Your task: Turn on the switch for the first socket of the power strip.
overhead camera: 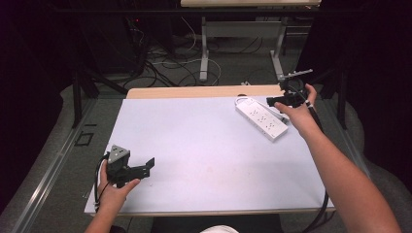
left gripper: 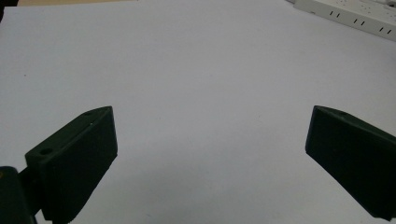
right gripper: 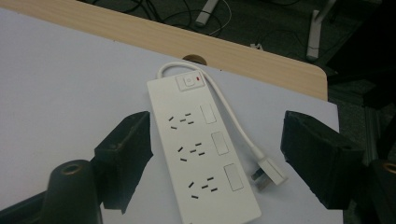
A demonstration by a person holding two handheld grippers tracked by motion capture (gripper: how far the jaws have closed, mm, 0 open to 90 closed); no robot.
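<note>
Nearest the person, the left gripper (overhead camera: 145,170) rests at the near left edge of the white sheet (overhead camera: 204,145), its jaws spread wide with bare surface between them, likely parked out of the way. Farther off at the far right corner, the right gripper (overhead camera: 279,101) hovers over the white power strip (right gripper: 201,144), jaws apart on either side of it and gripping nothing, not yet pressing its sides. That strip lies flat with its cord (right gripper: 233,116) looped round to the plug (right gripper: 268,173) beside it, laid out for an easy pickup, I judge.
</note>
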